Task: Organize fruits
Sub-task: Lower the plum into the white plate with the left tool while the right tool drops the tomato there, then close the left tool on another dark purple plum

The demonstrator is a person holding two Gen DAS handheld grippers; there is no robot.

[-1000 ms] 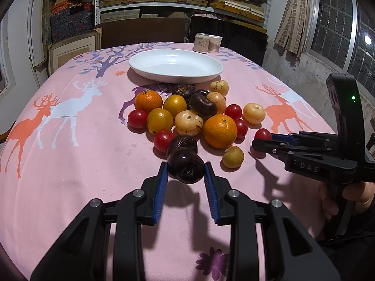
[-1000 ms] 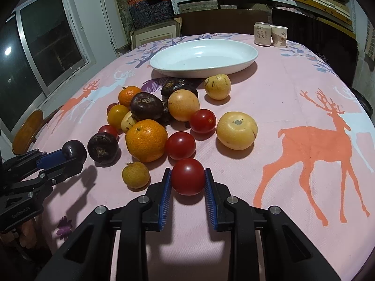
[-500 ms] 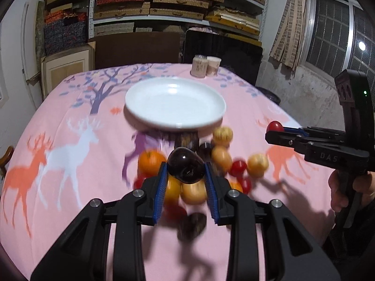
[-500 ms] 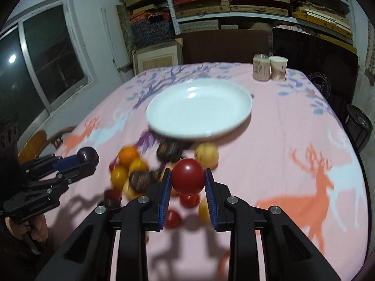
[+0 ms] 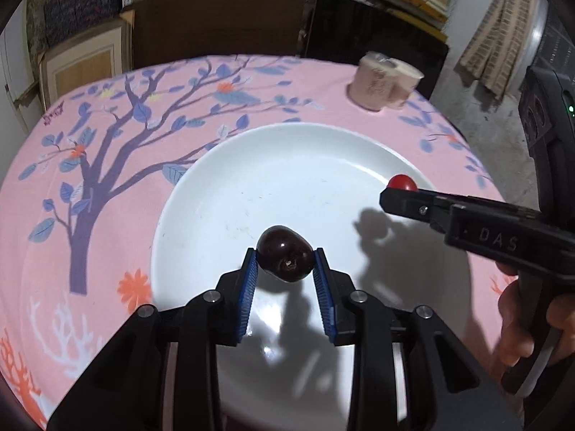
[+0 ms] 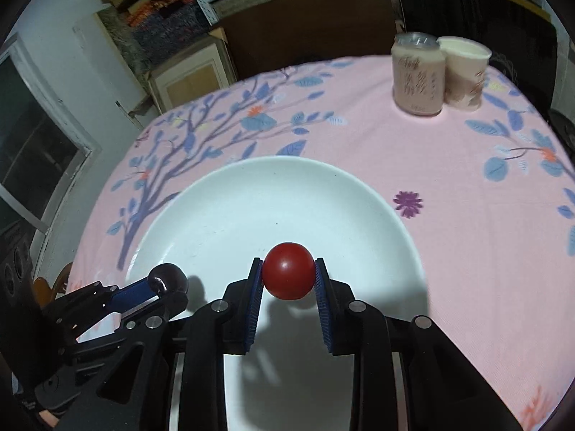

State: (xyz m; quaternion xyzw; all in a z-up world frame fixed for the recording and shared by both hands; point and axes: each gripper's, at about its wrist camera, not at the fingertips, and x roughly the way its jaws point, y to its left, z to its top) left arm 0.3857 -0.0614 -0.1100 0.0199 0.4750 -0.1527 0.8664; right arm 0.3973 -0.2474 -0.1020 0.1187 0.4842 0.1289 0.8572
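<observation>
Both carried fruits hang above the bare white plate [image 5: 222, 194], the left gripper [image 5: 285, 269] clamped on a dark plum [image 5: 285, 258] and the right gripper [image 6: 287, 280] on a red tomato [image 6: 288, 270], neither yet released.

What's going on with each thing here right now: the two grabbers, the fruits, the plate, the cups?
Left gripper: shut on the dark fruit.
Dark fruit: held above the plate.
Right gripper: shut on the tomato.
Tomato: held above the plate.
Plate: white, nothing lying in it that shows.
Can: upright, touching the cup.
Cup: upright.
</observation>
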